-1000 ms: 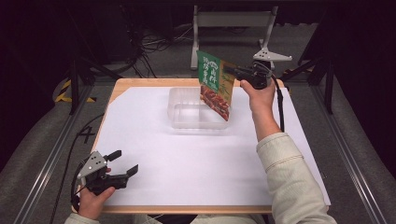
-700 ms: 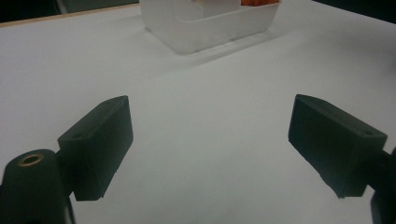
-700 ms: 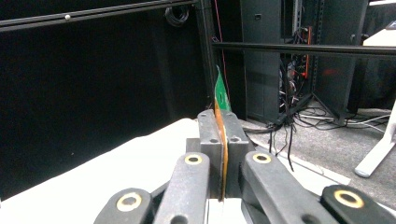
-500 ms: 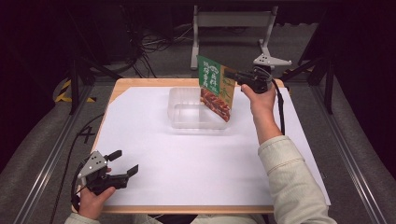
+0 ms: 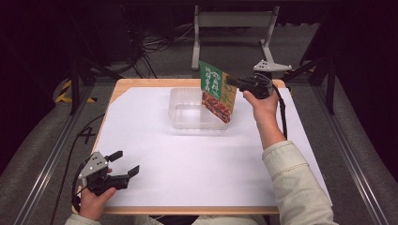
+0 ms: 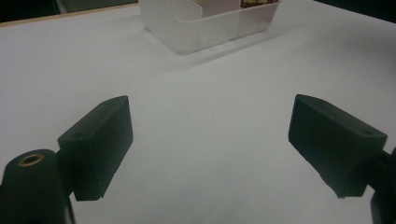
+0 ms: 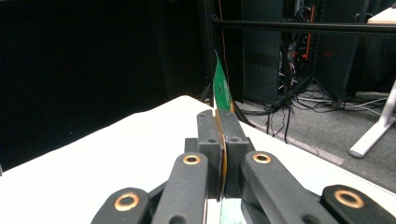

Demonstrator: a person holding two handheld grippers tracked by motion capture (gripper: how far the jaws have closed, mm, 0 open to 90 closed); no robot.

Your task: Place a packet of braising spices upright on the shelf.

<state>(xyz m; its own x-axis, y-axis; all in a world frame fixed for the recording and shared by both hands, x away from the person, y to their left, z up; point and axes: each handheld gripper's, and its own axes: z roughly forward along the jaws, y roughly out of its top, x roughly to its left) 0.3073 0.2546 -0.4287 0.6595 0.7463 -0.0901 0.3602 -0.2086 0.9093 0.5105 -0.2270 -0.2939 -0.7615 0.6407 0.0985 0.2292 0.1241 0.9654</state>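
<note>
Table (image 5: pixel 117 89): pale wood edge, top covered w/ matt white paper-like sheet (image 5: pixel 187 164), smooth. Container (image 5: pixel 187 115): clear plastic, slightly frosted, faint sheen on walls. Packet (image 5: pixel 215 91): glossy printed film, green upper part, red-brown food print lower. Right gripper (image 5: pixel 231 80) fingers (image 7: pixel 208 135): matt black plastic, brass-look screw inserts at joints, thin packet edge pressed between. Left gripper (image 5: pixel 123 163) fingers (image 6: pixel 100 140): same matt black, smooth faces. Grey plate (image 5: pixel 272 66): dull finish. Sleeve (image 5: pixel 295 187): pale woven cloth, matt. Floor (image 5: pixel 42 150): grey, carpet-like.
</note>
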